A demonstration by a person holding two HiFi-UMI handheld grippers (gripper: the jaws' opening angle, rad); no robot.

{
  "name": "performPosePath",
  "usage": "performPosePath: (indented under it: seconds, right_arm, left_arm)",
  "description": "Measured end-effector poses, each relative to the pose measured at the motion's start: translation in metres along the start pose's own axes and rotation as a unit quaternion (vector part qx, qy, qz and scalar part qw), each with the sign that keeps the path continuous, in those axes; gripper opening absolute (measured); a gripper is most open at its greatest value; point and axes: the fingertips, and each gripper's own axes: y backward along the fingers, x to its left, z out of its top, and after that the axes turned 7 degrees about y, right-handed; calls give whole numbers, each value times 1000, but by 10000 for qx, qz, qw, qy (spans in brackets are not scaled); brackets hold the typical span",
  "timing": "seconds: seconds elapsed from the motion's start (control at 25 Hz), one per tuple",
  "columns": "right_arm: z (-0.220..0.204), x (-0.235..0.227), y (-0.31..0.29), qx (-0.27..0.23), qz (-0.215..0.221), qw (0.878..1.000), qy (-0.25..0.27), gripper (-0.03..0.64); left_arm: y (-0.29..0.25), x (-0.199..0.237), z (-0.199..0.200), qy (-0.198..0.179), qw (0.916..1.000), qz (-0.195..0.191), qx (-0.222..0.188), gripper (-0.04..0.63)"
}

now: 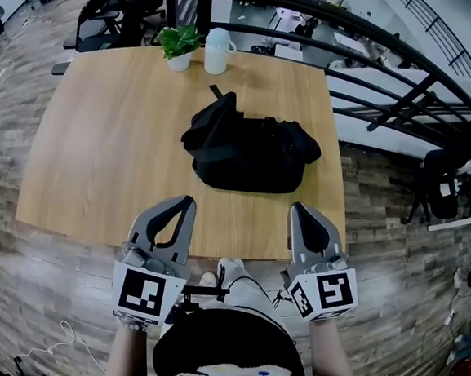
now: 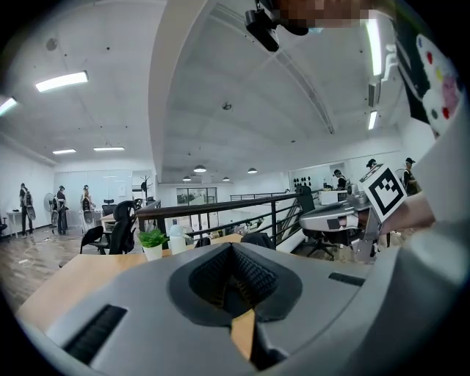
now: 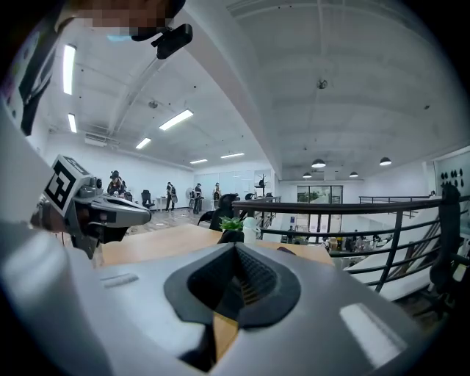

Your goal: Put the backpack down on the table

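Looks pretty much done: backpack (image 1: 249,153) lies on the table (image 1: 101,154), left gripper (image 1: 184,204) and right gripper (image 1: 297,211) hang at the near edge, fingers pressed together on nothing, so I'd guess only backing away is left.

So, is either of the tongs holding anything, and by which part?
Nothing is held. The left tongs and right tongs are shut and empty; the backpack lies on the table, apart from them.

Bright, even ceiling-strip lighting; strong fisheye warp and dark vignetted corners.
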Motion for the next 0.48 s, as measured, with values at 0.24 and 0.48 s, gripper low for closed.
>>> performPosePath:
  seconds: [0.24,0.48]
  right_arm:
    - [-3,0,0,2,8,9998,-201,9]
    - [-9,3,0,85,22,9999,-72,9]
  left_arm:
    - [3,-7,-6,-230,9997,-26,67,6]
    - [2,-8,-14,-260,9995,-57,182,6]
